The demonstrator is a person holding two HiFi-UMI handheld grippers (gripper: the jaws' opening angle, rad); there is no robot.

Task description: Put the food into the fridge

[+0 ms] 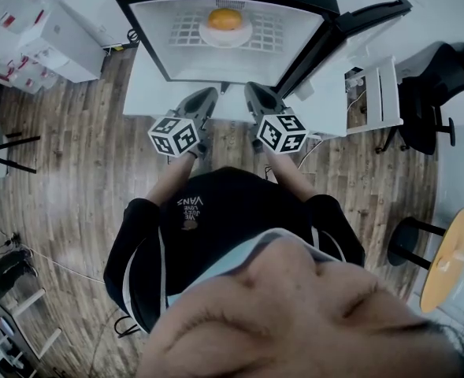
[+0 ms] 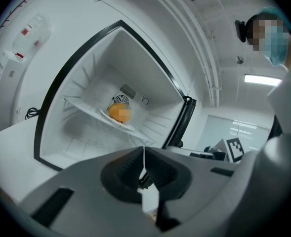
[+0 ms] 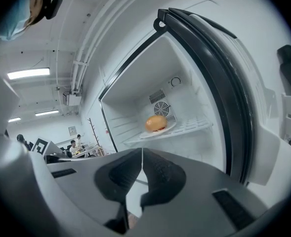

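The fridge [image 1: 145, 22] stands open in front of me, its door [image 1: 350, 34] swung to the right. On the wire shelf [image 1: 272, 31] inside lies a white plate [image 1: 225, 35] with an orange bun-like food [image 1: 224, 19] on it. The same food [image 2: 118, 113] shows in the left gripper view, and the food [image 3: 156, 123] on its plate in the right gripper view. My left gripper [image 1: 209, 94] and right gripper [image 1: 253, 91] hover side by side just outside the fridge's opening. Both are shut with nothing between their jaws: left gripper [image 2: 144, 149], right gripper [image 3: 142, 151].
A black office chair [image 1: 440, 85] stands at the right, beside a white rack [image 1: 377, 93]. A round yellow table [image 1: 448, 258] and a black stool [image 1: 409, 242] are at the lower right. White cabinets [image 1: 46, 38] stand at the upper left. The floor is wood plank.
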